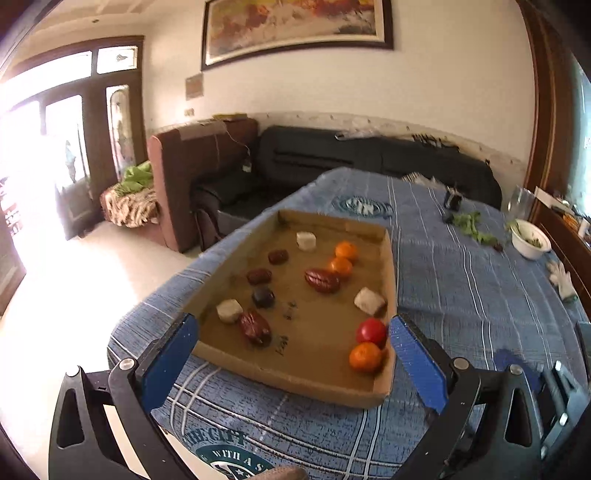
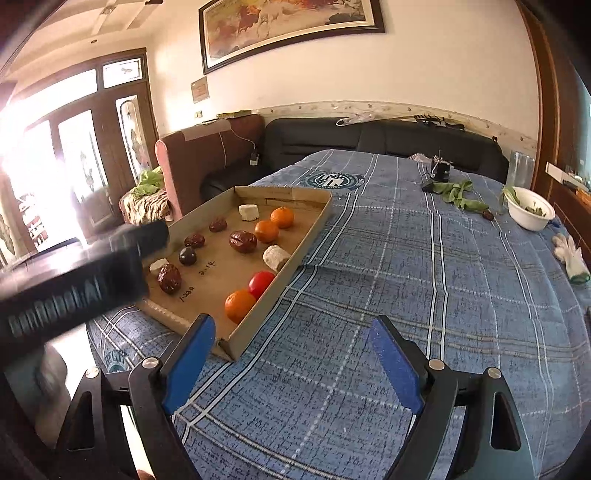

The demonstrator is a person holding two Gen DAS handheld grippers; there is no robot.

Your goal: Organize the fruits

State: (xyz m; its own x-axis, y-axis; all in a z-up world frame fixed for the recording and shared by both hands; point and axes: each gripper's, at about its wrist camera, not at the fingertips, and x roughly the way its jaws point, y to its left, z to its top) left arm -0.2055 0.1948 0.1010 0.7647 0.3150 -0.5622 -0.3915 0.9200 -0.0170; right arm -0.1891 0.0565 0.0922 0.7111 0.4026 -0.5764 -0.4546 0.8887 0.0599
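Fruit sits in a cardboard tray [image 1: 384, 391] on the blue plaid cloth [image 2: 406, 277]: oranges [image 1: 365, 356], a tomato [image 1: 371, 331], dates [image 1: 254, 326], white chunks [image 1: 369, 301]. Left gripper [image 1: 293, 352] is wide open w/ nothing between the fingers, over the tray's near edge. Right gripper [image 2: 291, 354] is wide too, empty, over cloth beside the tray.

- white wall [image 1: 424, 85], 1 framed painting [image 1: 295, 27]
- black sofa [image 2: 369, 142], brown armchair [image 1: 192, 162]
- wooden glass doors [image 2: 92, 147], strong glare
- pale floor [image 1: 92, 277]
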